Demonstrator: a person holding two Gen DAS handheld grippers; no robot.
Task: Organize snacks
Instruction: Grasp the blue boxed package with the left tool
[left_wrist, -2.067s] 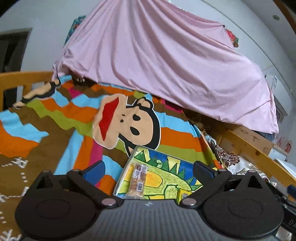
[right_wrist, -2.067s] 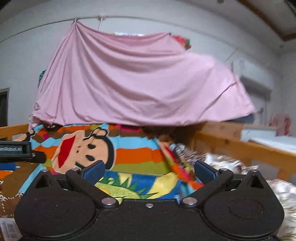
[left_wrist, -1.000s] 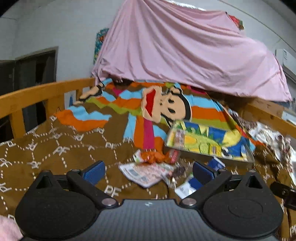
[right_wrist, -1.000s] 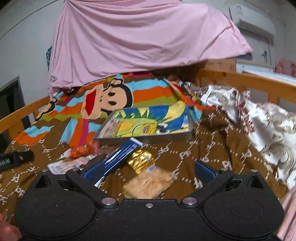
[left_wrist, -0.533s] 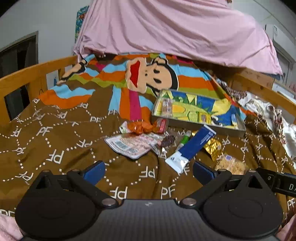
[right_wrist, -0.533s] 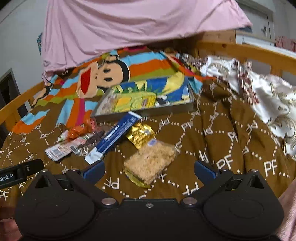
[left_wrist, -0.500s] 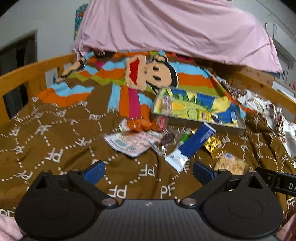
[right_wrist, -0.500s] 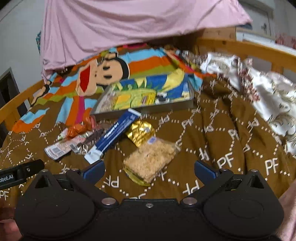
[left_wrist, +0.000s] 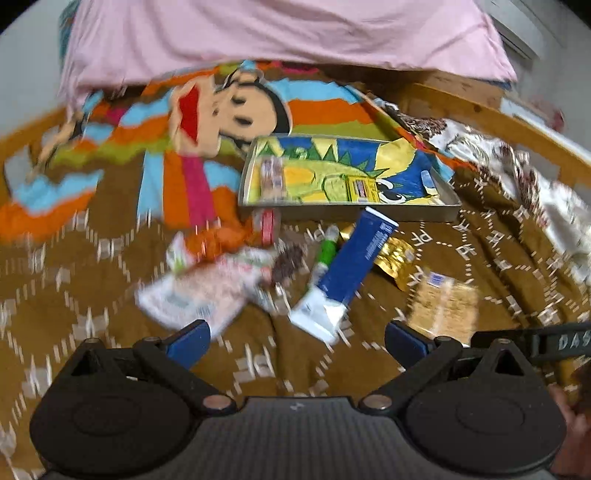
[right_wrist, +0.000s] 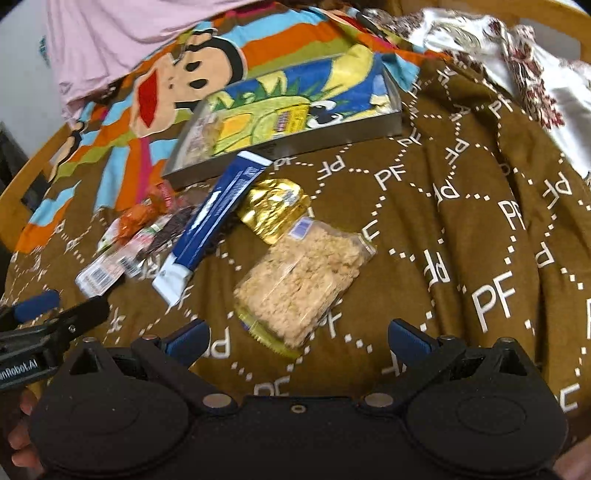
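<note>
Now both grippers have dropped from the far wall to the bed, jaws wide and empty, right gripper (right_wrist: 297, 338) nearest the crumbly snack pack (right_wrist: 301, 277), tray (right_wrist: 295, 142) beyond.

The tray (right_wrist: 288, 142) is sitting on the blanket (right_wrist: 461, 229) as the landmark, with three small packets lying inside it. Just before its front wall, the long tube (right_wrist: 218, 214) is lying slantwise, its far end almost touching the tray. Right of the tube, the foil packet (right_wrist: 275, 208) is resting, and before that packet the clear bag of crumbly snack (right_wrist: 303, 280) is lying, farthest from the tray. Left of the tube, a cluster of wrappers (right_wrist: 125, 243) is lying, well before the tray's left corner.
</note>
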